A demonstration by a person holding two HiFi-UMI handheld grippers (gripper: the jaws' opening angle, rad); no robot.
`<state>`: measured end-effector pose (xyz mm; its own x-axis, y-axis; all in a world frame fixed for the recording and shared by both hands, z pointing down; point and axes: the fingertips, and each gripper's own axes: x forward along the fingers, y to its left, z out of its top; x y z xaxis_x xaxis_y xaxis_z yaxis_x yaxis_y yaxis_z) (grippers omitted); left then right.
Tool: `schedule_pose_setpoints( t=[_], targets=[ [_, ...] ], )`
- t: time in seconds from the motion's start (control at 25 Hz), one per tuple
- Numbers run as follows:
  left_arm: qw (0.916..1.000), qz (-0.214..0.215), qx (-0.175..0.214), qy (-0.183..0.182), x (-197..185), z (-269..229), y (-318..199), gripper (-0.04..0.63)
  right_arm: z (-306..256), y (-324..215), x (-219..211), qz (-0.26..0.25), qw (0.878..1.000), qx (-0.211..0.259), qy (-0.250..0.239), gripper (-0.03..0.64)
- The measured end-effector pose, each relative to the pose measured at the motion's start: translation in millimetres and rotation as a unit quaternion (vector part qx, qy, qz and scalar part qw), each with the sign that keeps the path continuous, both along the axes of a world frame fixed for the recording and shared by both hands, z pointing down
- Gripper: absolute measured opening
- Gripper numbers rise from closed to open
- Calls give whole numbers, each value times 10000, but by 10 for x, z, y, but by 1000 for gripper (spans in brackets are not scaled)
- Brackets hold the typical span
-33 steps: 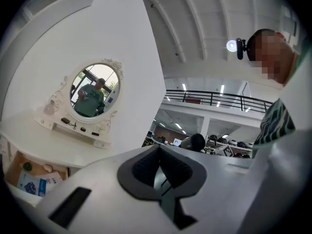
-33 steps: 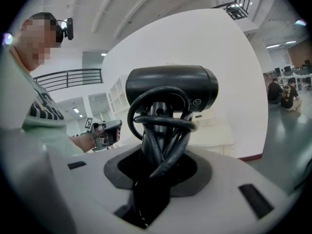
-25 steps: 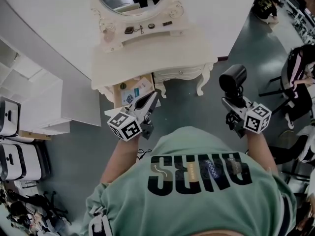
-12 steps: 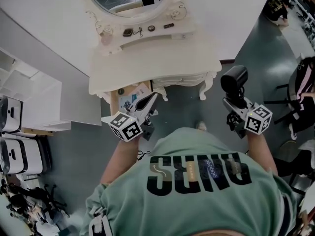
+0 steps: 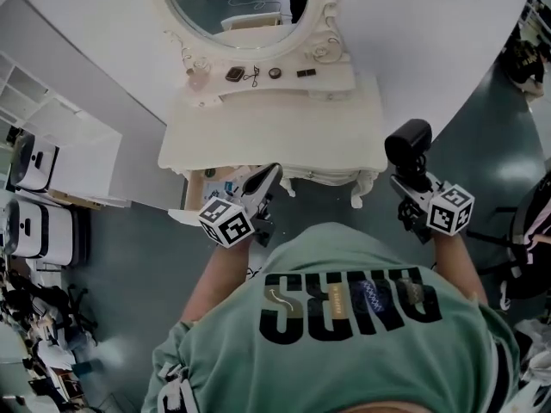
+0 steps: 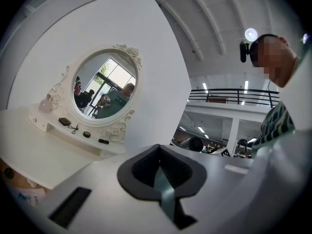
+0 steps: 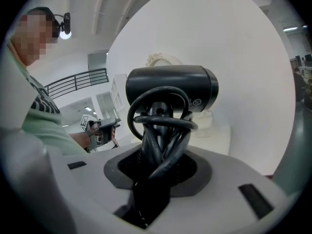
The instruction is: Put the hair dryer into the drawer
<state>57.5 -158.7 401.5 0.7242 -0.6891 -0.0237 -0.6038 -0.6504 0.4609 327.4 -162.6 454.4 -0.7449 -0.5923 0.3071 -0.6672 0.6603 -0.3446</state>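
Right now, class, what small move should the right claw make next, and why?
Probably carry the right claw leftward toward the open drawer: it grips the hair dryer by its cord-wrapped handle, right of the dressing table, while the drawer is under its left side.

We count one hair dryer point(image 5: 408, 142), black, with one cord point(image 7: 161, 126) looped at its handle. There are two grippers, the left gripper point(image 5: 269, 175) and the right gripper point(image 5: 413, 179), each with one marker cube point(image 5: 225, 222), so two cubes in all. We see one white dressing table point(image 5: 275, 132), with one oval mirror point(image 5: 245, 7) at its far side and one open drawer point(image 5: 196, 186) at its near left. On the shelf point(image 5: 336, 77) under the mirror we count four small dark items point(image 5: 234, 74) and one pale bottle point(image 5: 199, 76). Far to the left stand two white appliances point(image 5: 39, 231)
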Motion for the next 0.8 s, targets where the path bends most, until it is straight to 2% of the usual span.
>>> schedule_pose_setpoints(
  t=[0.24, 0.4, 0.6, 0.8],
  targets=[
    [9999, -147, -26, -74, 34, 46, -201, 5, 99, -246, 64, -69, 10000, -71, -8, 126],
    [9999, -62, 68, -110, -19, 77, -363, 5, 123, -319, 59, 85, 9999, -110, 21, 126],
    [9999, 57, 130, -77, -146, 90, -559, 5, 71, -373, 69, 294, 9991, -80, 283, 126],
    [9998, -153, 135, 4, -445, 145, -663, 5, -18, -533, -147, 161, 9980, -103, 610, 126]
  ],
)
